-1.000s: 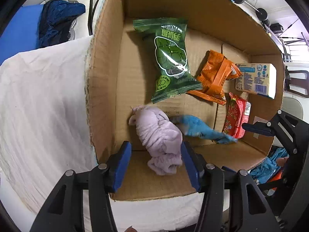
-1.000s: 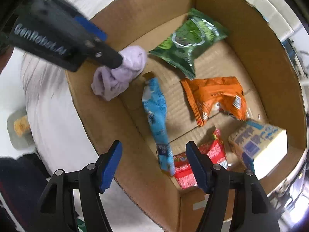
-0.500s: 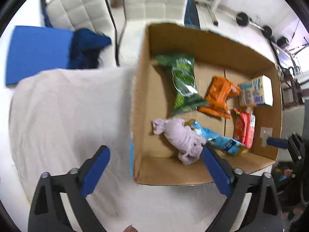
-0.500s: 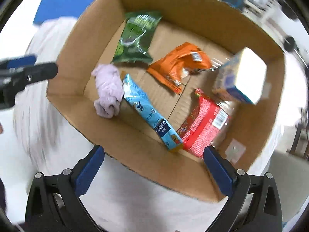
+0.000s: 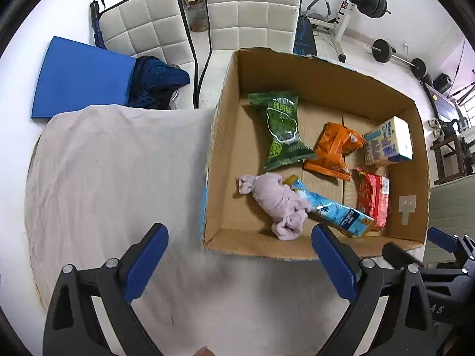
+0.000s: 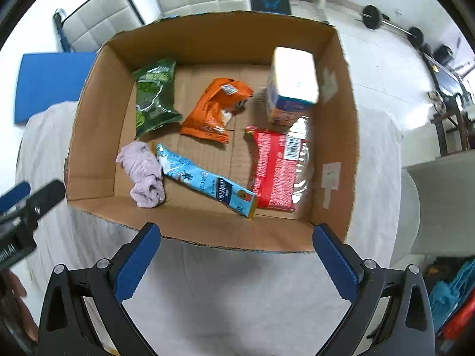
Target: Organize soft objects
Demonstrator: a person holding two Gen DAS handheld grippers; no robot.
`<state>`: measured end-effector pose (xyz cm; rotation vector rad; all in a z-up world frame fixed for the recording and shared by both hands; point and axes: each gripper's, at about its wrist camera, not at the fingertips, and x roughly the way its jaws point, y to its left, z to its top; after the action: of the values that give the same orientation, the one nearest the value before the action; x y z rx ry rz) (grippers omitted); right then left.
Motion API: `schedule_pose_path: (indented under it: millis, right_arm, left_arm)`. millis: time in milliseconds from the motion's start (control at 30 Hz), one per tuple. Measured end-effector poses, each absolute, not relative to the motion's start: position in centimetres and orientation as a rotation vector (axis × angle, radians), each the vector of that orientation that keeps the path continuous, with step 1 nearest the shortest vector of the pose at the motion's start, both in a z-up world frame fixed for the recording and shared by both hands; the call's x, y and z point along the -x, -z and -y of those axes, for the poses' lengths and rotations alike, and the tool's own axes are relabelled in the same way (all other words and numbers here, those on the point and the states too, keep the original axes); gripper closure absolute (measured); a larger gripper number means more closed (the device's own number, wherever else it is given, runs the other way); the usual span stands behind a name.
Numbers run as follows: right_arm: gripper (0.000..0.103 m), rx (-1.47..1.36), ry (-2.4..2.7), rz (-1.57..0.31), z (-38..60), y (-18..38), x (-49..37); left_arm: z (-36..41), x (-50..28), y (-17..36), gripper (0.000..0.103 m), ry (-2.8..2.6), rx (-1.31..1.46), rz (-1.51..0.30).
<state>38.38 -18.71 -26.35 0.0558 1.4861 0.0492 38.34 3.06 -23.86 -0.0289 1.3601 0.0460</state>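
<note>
An open cardboard box stands on a table under a white cloth. Inside lie a crumpled lilac cloth, a green snack bag, an orange bag, a light blue packet, a red packet and a pale carton. My left gripper is open and empty, above the cloth before the box's near wall. My right gripper is open and empty, at the near wall.
Two white padded chairs stand behind the table. A blue mat and a dark blue garment lie at the far left. Gym weights sit on the floor at the back right.
Both grippers have pulled back and up out of the box and opened wider. The lilac cloth, released by my left gripper, lies in the box's near left corner.
</note>
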Motion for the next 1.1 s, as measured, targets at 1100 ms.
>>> schedule_pose_path:
  millis: [1100]
  right_arm:
    - [0.000,-0.074,-0.059,-1.100,20.7,1.3,-16.6]
  left_arm:
    - [0.3,-18.1,1.2,0.004,0.001,0.019,-0.960]
